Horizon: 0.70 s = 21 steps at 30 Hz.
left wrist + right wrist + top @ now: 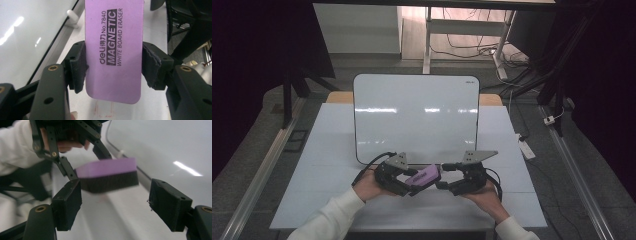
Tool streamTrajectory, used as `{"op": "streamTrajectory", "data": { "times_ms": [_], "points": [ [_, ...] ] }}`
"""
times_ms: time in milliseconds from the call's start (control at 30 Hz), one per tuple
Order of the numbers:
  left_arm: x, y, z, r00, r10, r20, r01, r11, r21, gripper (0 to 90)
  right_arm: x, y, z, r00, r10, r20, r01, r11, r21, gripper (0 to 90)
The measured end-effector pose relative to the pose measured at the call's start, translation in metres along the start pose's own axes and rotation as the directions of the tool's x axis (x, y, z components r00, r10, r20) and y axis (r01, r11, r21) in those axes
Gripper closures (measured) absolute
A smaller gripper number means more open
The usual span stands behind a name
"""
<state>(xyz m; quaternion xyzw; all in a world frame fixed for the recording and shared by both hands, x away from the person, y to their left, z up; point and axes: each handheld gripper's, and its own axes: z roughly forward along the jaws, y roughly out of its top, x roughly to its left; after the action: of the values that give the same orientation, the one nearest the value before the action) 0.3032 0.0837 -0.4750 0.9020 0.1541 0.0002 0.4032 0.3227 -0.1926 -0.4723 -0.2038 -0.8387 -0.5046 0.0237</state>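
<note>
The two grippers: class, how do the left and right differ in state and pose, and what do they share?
1. The left gripper is shut on the purple eraser, pads pressing its long sides; the right gripper is open and holds nothing.
2. The eraser sits between the left's jaws; it lies just beyond the right's, apart from both pads.

Both are black, hand-held, and face each other above the white table by the whiteboard.
</note>
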Motion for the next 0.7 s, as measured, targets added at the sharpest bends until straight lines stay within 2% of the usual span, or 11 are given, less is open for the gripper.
{"op": "streamTrajectory", "data": {
  "times_ms": [100,200,333,400,500,567,633,700],
  "points": [
    [-0.002,0.001,0.000,0.9997,0.026,0.002,-0.026,0.9997,0.000,41.4,-0.002,0.002,0.006,0.9988,0.021,-0.044,-0.020,1.000,0.016,26.9],
    [-0.001,0.000,0.000,0.9996,0.028,0.003,-0.028,0.9996,0.000,41.4,-0.002,0.003,0.009,0.9957,0.031,-0.087,-0.030,0.999,0.014,35.2],
    [0.000,0.000,-0.003,0.9997,0.026,-0.002,-0.026,0.9994,-0.022,41.2,-0.003,0.004,0.009,0.9931,0.058,-0.102,-0.058,0.998,-0.002,38.0],
    [-0.002,0.000,-0.005,0.9983,0.033,-0.047,-0.035,0.9986,-0.039,40.4,-0.003,0.004,0.008,0.9927,0.077,-0.093,-0.078,0.997,-0.014,39.0],
    [-0.009,0.001,-0.009,0.9912,0.042,-0.125,-0.051,0.9967,-0.064,37.6,-0.006,0.003,0.005,0.9903,0.112,-0.083,-0.116,0.992,-0.047,39.9],
    [-0.015,0.001,-0.011,0.9810,0.055,-0.186,-0.071,0.9944,-0.079,36.5,-0.008,0.003,0.003,0.9876,0.136,-0.078,-0.142,0.987,-0.071,40.1],
    [-0.020,0.003,-0.011,0.9722,0.066,-0.224,-0.088,0.9925,-0.086,36.2,-0.007,0.003,0.002,0.9886,0.143,-0.045,-0.147,0.986,-0.078,40.3],
    [-0.025,0.004,-0.009,0.9566,0.090,-0.277,-0.115,0.9904,-0.075,35.8,-0.008,0.003,0.002,0.9854,0.170,-0.009,-0.170,0.982,-0.081,40.3]
  ]
}}
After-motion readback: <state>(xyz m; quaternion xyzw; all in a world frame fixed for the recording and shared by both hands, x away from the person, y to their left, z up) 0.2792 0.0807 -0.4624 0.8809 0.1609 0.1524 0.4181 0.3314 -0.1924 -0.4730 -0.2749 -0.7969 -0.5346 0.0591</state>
